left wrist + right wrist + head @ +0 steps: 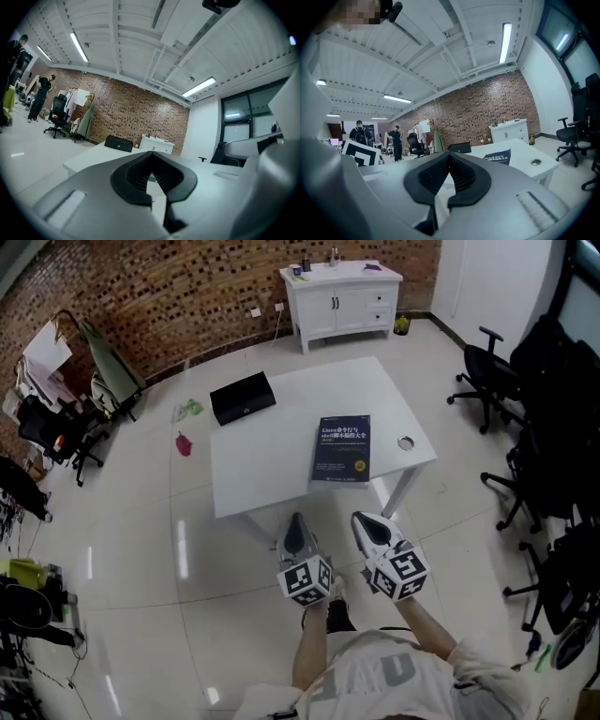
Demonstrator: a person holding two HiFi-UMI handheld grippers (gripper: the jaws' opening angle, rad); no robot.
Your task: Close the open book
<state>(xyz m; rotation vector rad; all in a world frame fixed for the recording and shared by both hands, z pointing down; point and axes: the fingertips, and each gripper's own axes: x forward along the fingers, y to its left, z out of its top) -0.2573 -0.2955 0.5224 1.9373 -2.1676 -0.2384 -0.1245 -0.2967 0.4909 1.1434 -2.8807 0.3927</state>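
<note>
As seen from the head view, item one: the book [341, 448], dark blue cover up and closed, lies flat on the white counter [281, 427], toward its near right part. Item two: a black case [242, 397] sits at the counter's far left corner, well apart from the book. Item three: a round grommet [406, 442] is set in the counter just right of the book. Item four: the left gripper [295, 532] and the right gripper [372, 529] hang side by side short of the counter's near edge, touching nothing. A white cabinet [342, 301] stands against the brick wall beyond.

Left gripper view: I log the left gripper [151, 155] with its jaws together at the tips and nothing between them. The counter [89, 157] and the black case [118, 144] lie ahead.

Right gripper view: I log the right gripper [449, 156] with its jaws likewise together and empty. The book [498, 158] shows flat on the counter [520, 152] to the right of the jaws, with the grommet [536, 162] beside it.
</note>
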